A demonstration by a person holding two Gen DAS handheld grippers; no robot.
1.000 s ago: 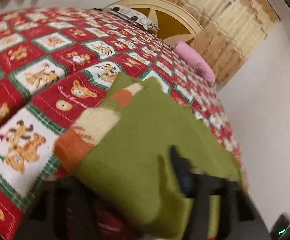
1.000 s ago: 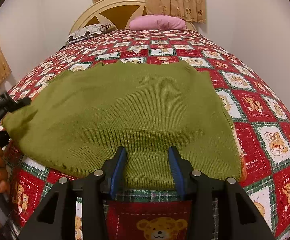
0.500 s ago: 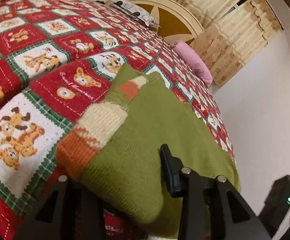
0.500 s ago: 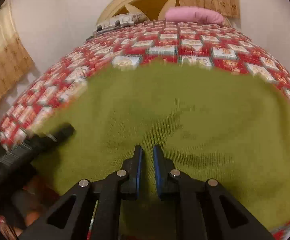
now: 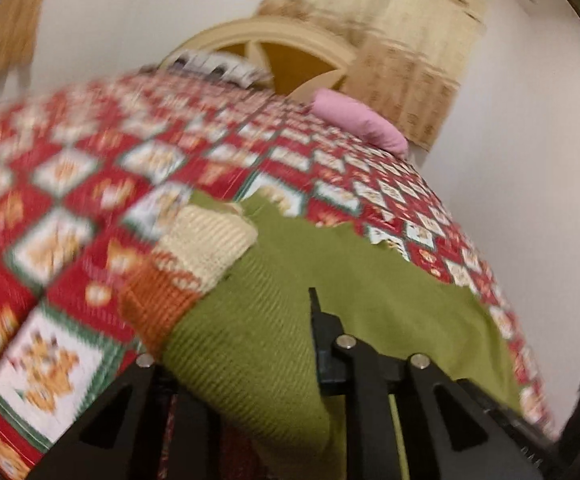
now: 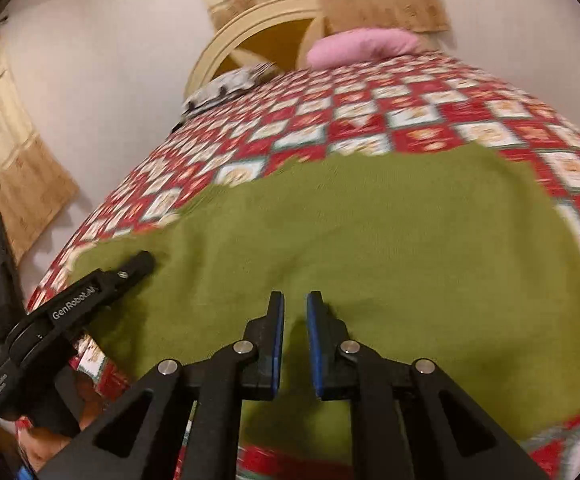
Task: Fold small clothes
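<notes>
The green sweater [image 6: 370,248] lies spread on the bed [image 6: 410,120], its near hem raised by both tools, probably to fold it toward the headboard. The right tool [image 6: 295,320] is nearly together, pinching the hem. The left tool [image 5: 246,344] is clamped on the hem corner beside the striped cuff [image 5: 194,256].

Black tongs [image 6: 295,334] with blue pads [image 6: 277,334], silver screws [image 6: 243,347].

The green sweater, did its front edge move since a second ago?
Yes. The green sweater's front edge has lifted off the quilt toward the pink pillow.
</notes>
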